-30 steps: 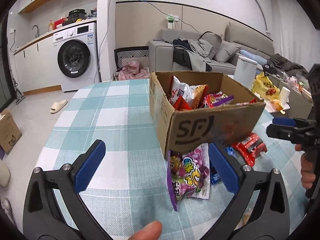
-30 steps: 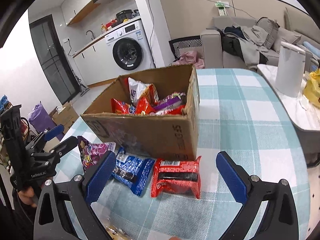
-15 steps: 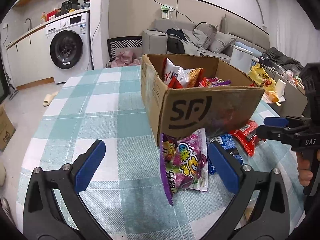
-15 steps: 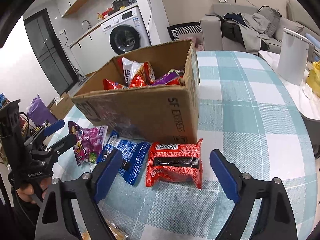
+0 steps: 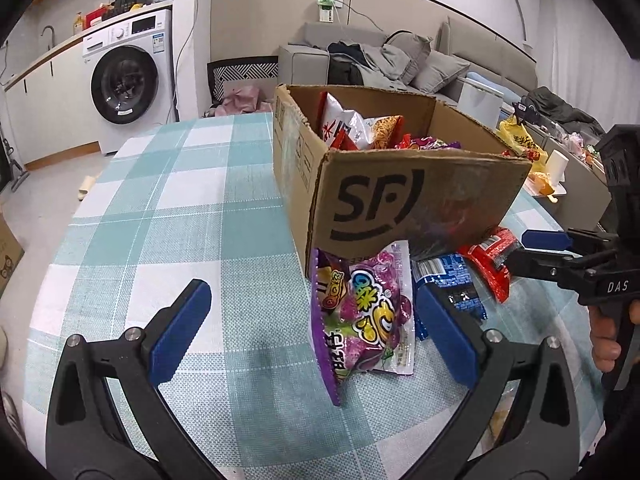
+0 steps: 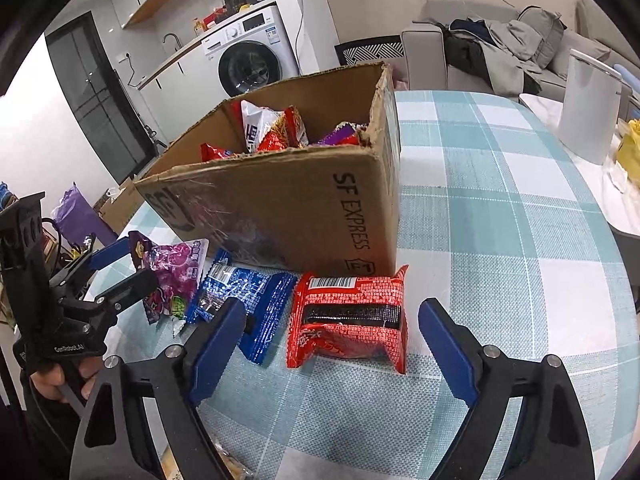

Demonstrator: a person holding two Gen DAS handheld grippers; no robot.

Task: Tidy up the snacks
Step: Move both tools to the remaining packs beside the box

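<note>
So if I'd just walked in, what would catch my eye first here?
Probably the cardboard box in the middle of the checked table, stuffed with bright snack bags. Next, the three packets lying in a row in front of it: purple, blue and red. Then the two blue-padded grippers, both open: the right gripper is nearest the red packet, the left gripper nearest the purple.

both tools sank toward the tabletop; the right tool narrowed slightly around the red packet.
</note>
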